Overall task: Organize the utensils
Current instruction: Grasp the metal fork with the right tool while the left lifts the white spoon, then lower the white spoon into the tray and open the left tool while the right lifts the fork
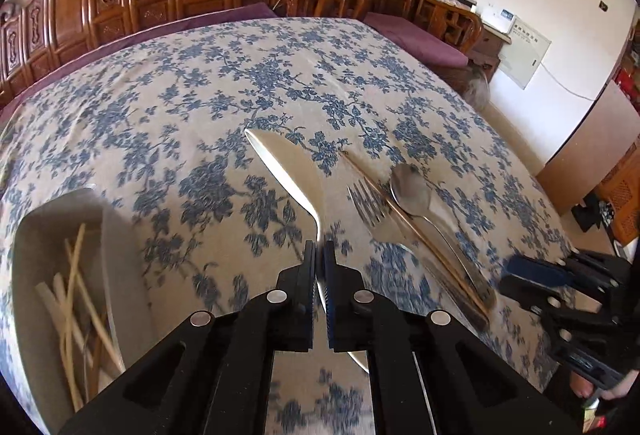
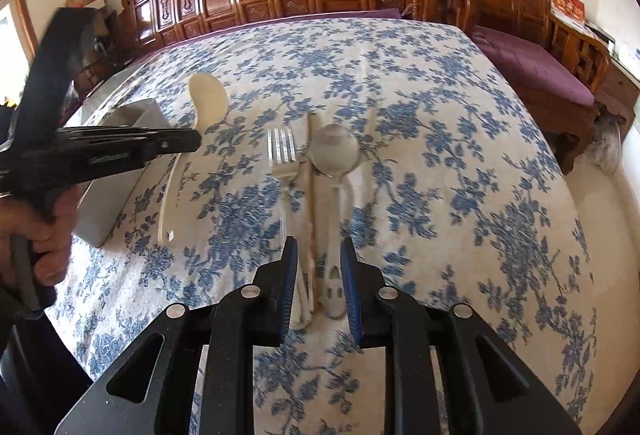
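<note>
1. I am seeing the white holder (image 1: 120,275) at the far left, with pale chopsticks (image 1: 76,299) lying inside.
2. My left gripper (image 1: 319,255) is pinching the large spoon (image 1: 288,171), lifted off the tablecloth (image 1: 200,95).
3. My right gripper (image 2: 319,267) is standing half spread around the handles of the fork (image 2: 282,151), single chopstick (image 2: 310,187) and small spoon (image 2: 334,151); I cannot tell if it is pressing them.

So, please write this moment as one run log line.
left gripper: shut on ladle | right gripper: around fork, spoon handles | tray: chopsticks inside
</note>
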